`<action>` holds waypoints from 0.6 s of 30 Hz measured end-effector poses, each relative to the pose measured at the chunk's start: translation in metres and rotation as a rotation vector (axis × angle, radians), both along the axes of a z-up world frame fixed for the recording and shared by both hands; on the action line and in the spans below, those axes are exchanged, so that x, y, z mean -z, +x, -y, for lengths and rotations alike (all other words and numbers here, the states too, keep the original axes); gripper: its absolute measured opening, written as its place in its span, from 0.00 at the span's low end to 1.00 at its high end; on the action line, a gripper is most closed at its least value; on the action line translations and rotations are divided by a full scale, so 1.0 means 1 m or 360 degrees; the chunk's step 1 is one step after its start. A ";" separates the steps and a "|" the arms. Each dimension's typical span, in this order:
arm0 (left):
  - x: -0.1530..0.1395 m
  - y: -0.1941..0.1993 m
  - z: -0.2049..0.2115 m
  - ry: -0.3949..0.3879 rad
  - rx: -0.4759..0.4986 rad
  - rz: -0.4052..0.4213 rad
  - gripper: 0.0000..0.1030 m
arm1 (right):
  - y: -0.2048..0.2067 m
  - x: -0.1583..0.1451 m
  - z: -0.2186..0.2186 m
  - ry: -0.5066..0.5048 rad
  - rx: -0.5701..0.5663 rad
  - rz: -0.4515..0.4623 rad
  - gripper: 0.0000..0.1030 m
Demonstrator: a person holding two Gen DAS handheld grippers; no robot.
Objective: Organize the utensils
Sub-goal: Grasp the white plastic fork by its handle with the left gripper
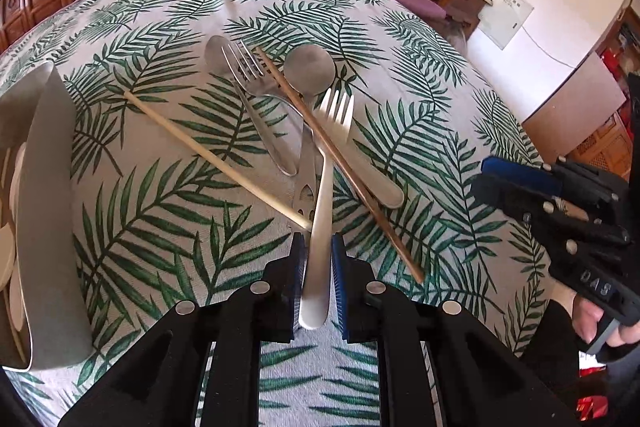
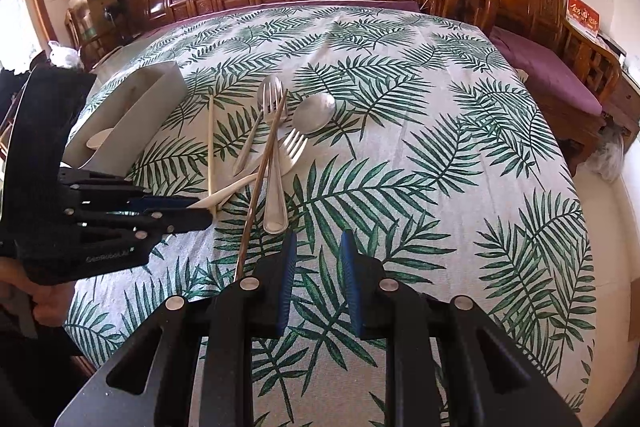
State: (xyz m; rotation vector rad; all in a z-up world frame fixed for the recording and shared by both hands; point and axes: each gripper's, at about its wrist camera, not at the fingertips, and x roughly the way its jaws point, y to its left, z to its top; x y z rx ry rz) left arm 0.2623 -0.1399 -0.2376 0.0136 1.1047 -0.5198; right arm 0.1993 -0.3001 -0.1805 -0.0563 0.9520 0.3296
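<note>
A pile of utensils lies mid-table. My left gripper is shut on the handle of a white fork, whose tines still reach over the pile. Under it lie a steel fork, a round steel spoon, a dark chopstick and a pale chopstick. In the right wrist view my right gripper stands open over bare cloth, just in front of the steel fork's handle. The left gripper holds the white fork at the left there.
A grey organizer box with white utensils inside stands at the table's left, also the grey organizer box in the right wrist view. My right gripper hovers at the right table edge. Carved wooden chairs ring the far side.
</note>
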 end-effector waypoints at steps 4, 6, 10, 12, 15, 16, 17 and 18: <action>-0.002 0.000 0.001 -0.0006 0.0009 0.0019 0.10 | -0.001 0.003 -0.005 -0.0004 -0.0016 -0.0009 0.24; -0.008 -0.001 0.001 0.0000 0.0010 0.0049 0.10 | -0.002 0.004 -0.008 -0.0005 -0.0029 -0.0011 0.24; -0.027 -0.004 -0.005 -0.0048 0.0005 0.0101 0.09 | -0.003 0.003 -0.016 0.0005 -0.0046 -0.0009 0.24; -0.035 -0.005 -0.008 -0.0068 -0.0005 0.0121 0.09 | -0.004 0.001 -0.020 0.0010 -0.0052 -0.0005 0.24; -0.047 -0.006 -0.017 -0.0108 -0.0020 0.0142 0.00 | -0.004 0.000 -0.023 0.0014 -0.0054 -0.0004 0.24; -0.050 -0.006 -0.019 -0.0117 -0.0024 0.0149 0.00 | -0.004 0.000 -0.024 0.0015 -0.0051 -0.0006 0.24; -0.053 -0.006 -0.021 -0.0123 -0.0026 0.0155 0.00 | -0.004 0.000 -0.024 0.0016 -0.0049 -0.0009 0.24; -0.055 -0.007 -0.023 -0.0126 -0.0028 0.0156 0.00 | -0.004 0.000 -0.024 0.0016 -0.0046 -0.0013 0.24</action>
